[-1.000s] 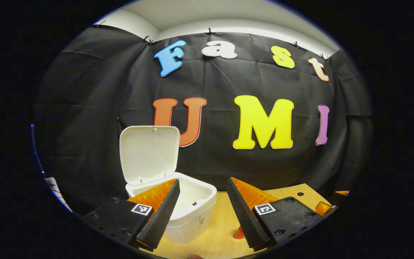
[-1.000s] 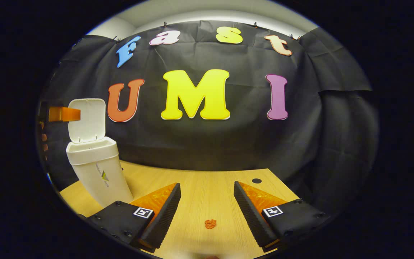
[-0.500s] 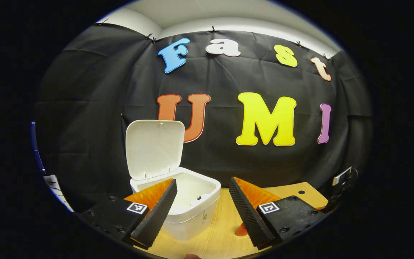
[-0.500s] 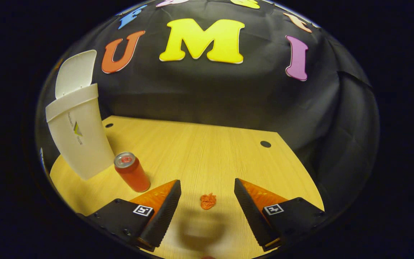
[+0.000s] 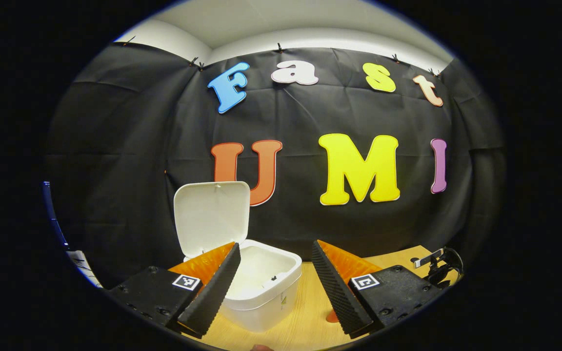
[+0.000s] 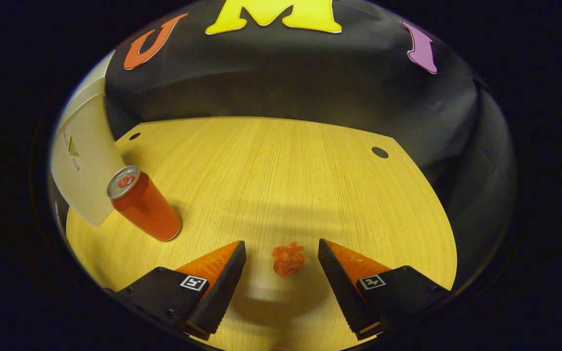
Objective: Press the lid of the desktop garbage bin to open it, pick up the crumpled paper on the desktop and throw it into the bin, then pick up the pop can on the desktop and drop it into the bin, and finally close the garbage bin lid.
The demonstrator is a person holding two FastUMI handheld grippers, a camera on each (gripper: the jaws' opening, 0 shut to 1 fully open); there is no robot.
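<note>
Between the spread right gripper [image 6: 281,256] fingers lies the crumpled paper [image 6: 288,259], pop can [image 6: 144,204] aside; left gripper [image 5: 275,258] spread.

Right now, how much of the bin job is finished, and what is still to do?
Done: the bin stands with its lid up. In hand: the right tongs are open over the desk, the crumpled paper lying between their fingers, not yet gripped. Left: drop the paper in, then the pop can, upright beside the bin, then close the lid. The left tongs are open near the bin.
</note>
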